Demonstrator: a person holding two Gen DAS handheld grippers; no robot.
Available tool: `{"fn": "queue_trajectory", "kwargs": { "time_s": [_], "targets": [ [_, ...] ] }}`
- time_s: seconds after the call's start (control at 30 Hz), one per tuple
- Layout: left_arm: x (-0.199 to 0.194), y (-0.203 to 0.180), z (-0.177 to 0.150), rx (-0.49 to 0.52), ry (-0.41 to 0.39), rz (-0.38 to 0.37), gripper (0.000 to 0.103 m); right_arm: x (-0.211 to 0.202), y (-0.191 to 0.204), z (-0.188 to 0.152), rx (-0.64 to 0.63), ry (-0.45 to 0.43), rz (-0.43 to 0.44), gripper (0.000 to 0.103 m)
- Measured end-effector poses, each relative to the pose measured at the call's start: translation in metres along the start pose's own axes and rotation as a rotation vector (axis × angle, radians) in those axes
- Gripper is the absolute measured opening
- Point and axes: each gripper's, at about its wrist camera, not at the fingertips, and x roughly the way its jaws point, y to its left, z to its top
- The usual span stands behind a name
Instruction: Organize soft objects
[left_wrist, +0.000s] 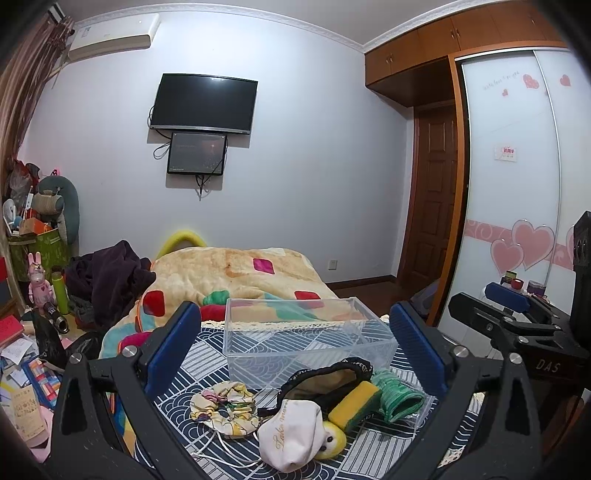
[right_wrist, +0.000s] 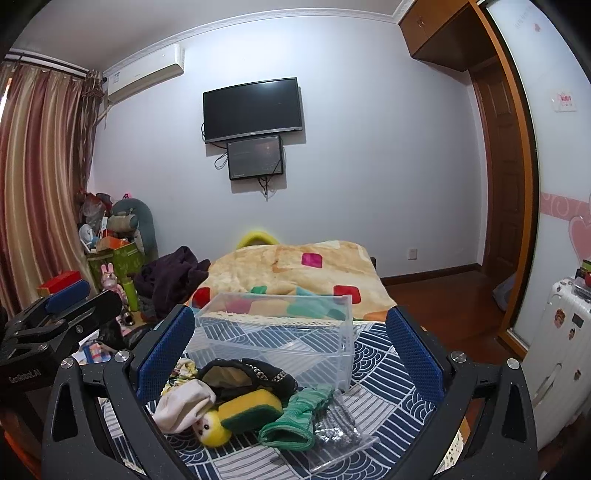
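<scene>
On patterned worktop (left_wrist: 207, 354): soft items heaped just before clear bin (left_wrist: 310, 336), bin empty, likely their destination. Left gripper (left_wrist: 291, 350) and right gripper (right_wrist: 290, 350) both hover, fingers spread, holding nothing.

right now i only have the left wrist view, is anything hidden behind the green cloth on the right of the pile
observer: yes, a grey mesh scrubber lies just right of the green cloth, on a flat clear lid.
operator: ok and is the right hand-held gripper holding anything
observer: no, the right hand-held gripper is open with nothing gripped between its blue pads.
</scene>
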Motion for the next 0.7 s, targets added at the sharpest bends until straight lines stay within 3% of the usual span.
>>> {"fn": "queue_trajectory", "kwargs": {
  "time_s": [0.7],
  "targets": [
    [-0.0002,0.0013,-0.0011,-0.002,-0.001,0.005,0.103,-0.0005,0.0025,-0.0002,0.000,-0.005,0.005,0.103]
  ]
}}
